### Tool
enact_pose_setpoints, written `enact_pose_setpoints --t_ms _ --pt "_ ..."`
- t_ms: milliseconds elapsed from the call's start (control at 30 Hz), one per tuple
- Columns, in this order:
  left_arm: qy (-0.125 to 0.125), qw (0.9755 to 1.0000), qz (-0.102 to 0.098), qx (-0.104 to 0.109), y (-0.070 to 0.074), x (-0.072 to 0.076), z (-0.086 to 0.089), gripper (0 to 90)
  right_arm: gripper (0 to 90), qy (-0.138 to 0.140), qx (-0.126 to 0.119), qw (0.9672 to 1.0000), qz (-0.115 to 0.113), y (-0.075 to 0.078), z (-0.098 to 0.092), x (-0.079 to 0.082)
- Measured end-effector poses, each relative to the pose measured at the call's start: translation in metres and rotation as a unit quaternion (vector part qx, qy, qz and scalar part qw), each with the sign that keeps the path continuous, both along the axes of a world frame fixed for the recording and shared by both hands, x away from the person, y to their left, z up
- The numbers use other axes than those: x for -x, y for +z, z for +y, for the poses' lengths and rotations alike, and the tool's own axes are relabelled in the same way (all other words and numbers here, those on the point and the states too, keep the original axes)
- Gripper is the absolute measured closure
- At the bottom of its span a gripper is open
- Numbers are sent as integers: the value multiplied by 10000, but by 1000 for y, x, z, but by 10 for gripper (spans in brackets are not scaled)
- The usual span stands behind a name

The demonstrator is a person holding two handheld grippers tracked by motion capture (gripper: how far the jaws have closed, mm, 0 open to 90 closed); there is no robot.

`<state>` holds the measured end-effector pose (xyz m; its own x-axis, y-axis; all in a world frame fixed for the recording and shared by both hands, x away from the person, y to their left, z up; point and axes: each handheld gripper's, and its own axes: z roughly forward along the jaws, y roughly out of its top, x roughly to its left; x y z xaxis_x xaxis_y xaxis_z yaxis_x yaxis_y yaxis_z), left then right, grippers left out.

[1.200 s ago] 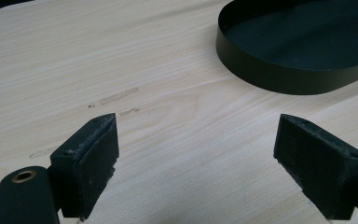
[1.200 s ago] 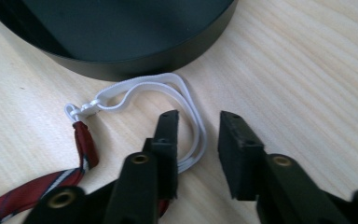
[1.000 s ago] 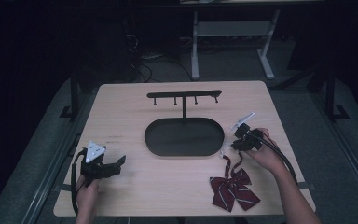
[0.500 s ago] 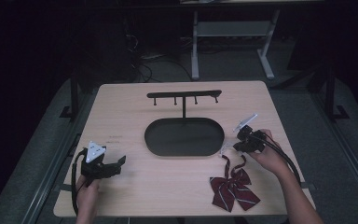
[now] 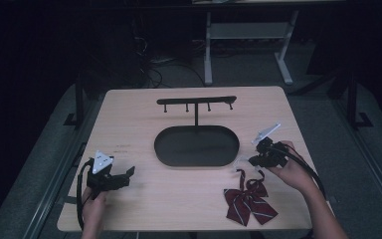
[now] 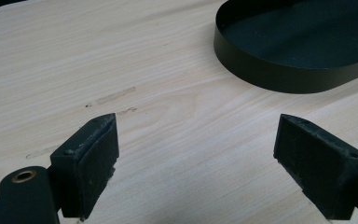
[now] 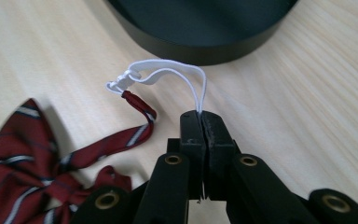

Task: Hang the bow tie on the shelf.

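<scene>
Near the table's (image 5: 144, 124) front right edge lies our red striped bow tie (image 5: 248, 201), its white elastic loop (image 7: 168, 74) pinched between the fully closed jaws of our right gripper (image 7: 200, 116), which have just closed on it. Just beyond sits the black oval tray (image 5: 197, 145) with its hook stand (image 5: 196, 101). Well apart at front left, our left gripper (image 6: 196, 144) holds its jaws wide over bare wood, gripping nothing.

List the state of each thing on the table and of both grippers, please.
Right gripper: shut on the white elastic strap.
Left gripper: open, holding nothing, over bare table.
Bow tie: lying flat on the table, strap lifted.
Oval tray: empty.
Hook stand: upright, nothing hanging on it.
</scene>
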<state>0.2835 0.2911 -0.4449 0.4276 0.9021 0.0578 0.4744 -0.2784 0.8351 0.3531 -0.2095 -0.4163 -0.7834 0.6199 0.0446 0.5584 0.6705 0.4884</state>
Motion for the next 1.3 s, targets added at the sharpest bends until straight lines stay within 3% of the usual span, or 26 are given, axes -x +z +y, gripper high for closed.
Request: enact_pose_setpoints --t_ms 333,633,1300 --pt "39 10000 -2 -1 1 1 1 135 878 265 -277 9993 -45 14 5 12" --pt "51 10000 -4 -16 2 2 2 135 878 459 -395 9979 -229 31 13 21" --pt "73 10000 -14 8 1 1 1 136 878 740 -306 9945 -670 64 24 33"
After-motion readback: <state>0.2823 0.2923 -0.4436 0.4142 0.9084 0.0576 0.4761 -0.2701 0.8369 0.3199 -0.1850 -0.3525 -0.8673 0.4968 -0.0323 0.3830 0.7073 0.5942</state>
